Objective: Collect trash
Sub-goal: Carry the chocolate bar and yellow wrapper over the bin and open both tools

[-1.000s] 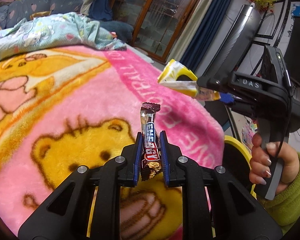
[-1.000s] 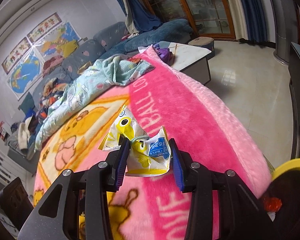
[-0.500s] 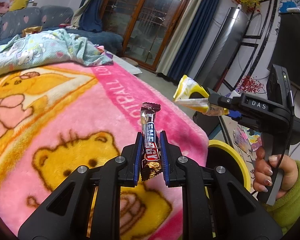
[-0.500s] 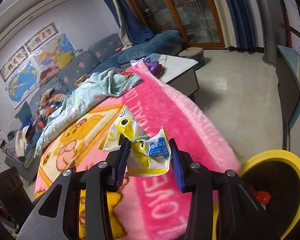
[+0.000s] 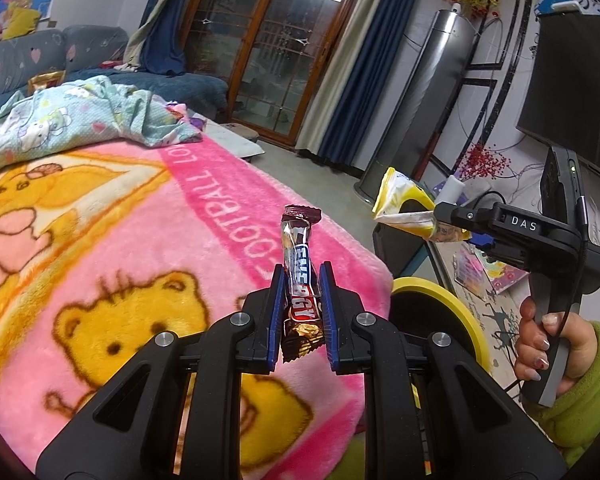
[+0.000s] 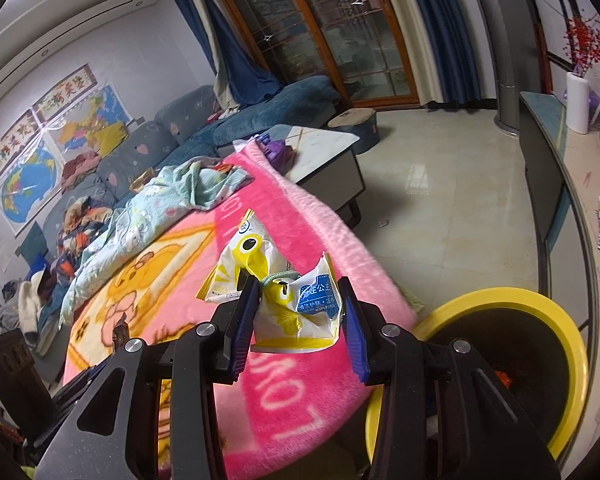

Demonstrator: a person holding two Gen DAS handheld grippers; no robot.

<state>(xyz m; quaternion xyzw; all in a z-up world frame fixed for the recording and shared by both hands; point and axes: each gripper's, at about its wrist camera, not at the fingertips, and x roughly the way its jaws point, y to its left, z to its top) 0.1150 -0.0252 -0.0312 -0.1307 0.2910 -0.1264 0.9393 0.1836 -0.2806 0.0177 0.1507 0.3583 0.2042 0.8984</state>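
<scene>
My left gripper (image 5: 300,276) is shut on a brown candy bar wrapper (image 5: 298,276) that stands upright between its blue pads, over the corner of the pink bear blanket (image 5: 140,240). My right gripper (image 6: 298,292) is shut on a crumpled yellow and white snack bag (image 6: 296,304); it also shows in the left wrist view (image 5: 440,226), with the bag (image 5: 404,208) held in the air to the right. A yellow-rimmed black trash bin (image 6: 540,300) stands on the floor just off the blanket's corner, below both grippers; its rim also shows in the left wrist view (image 5: 456,304).
A light blue patterned quilt (image 5: 80,120) lies bunched at the far end of the blanket. A low white table (image 6: 328,152) stands beyond it. A TV cabinet (image 6: 556,184) runs along the right wall. A tall grey air conditioner (image 5: 416,92) stands by the curtains.
Both grippers have moved right toward the blanket's corner with their trash still held. The yellow bin has come much further into both views.
</scene>
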